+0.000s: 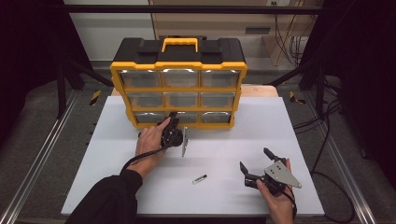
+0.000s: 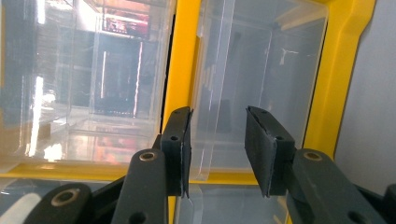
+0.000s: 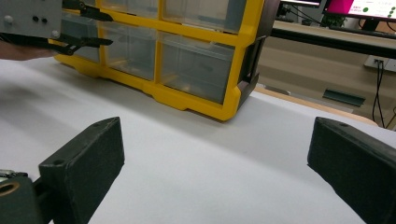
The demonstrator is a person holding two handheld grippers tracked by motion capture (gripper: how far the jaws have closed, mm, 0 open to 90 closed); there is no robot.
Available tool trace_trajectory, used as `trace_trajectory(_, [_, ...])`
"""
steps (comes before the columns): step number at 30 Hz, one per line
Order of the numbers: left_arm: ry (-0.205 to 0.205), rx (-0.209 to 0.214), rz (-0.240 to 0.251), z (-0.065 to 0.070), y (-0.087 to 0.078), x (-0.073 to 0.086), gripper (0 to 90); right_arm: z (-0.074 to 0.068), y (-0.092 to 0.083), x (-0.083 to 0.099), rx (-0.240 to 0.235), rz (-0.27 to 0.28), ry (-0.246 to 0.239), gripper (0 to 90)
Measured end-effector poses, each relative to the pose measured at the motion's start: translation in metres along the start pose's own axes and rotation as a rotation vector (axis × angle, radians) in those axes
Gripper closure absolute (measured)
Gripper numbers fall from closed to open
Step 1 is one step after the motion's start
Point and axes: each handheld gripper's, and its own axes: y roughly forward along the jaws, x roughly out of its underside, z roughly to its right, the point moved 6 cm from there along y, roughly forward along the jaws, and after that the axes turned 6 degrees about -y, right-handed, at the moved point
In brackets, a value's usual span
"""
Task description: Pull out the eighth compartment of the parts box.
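A yellow and black organizer (image 1: pixel 180 88) with clear drawers stands upright at the back of the white table (image 1: pixel 116 182). My left gripper (image 1: pixel 172 116) is rolled on its side against the bottom row, near the divide between the left and middle drawers. In the left gripper view its jaws (image 2: pixel 217 149) stand part way apart over a clear drawer front (image 2: pixel 261 60) beside the yellow divider (image 2: pixel 180 70); I see no pad pressing on it. My right gripper (image 1: pixel 254 158) rests low at the front right, wide open and holding nothing (image 3: pixel 215 158), facing the organizer (image 3: pixel 205 107).
A small pale cylinder with a dark end (image 1: pixel 200 179) lies on the table between the two hands. The person's dark sleeve (image 1: pixel 109 198) comes in at the front left. Metal rails (image 1: pixel 42 149) and cables run along both sides of the table.
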Motion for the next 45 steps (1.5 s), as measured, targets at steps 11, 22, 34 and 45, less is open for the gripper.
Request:
trace_trajectory(11, [0.017,-0.056,-0.023,0.0006,0.0027,0.0007,65.4,0.0009,-0.0006,0.0003,0.004,-0.003,0.001,4.1])
trace_trajectory(22, [0.064,-0.093,-0.026,0.0019,0.0032,0.0011,69.5,0.0024,-0.0016,0.0003,0.007,-0.004,0.006,4.0])
trace_trajectory(34, [0.103,-0.127,-0.039,0.002,0.0041,0.0001,76.1,0.0031,-0.0019,0.0006,0.008,-0.005,0.007,4.0])
trace_trajectory(45, [0.091,-0.12,-0.045,0.0006,-0.001,-0.0001,76.9,0.0046,-0.0025,0.001,0.012,-0.004,0.01,4.0])
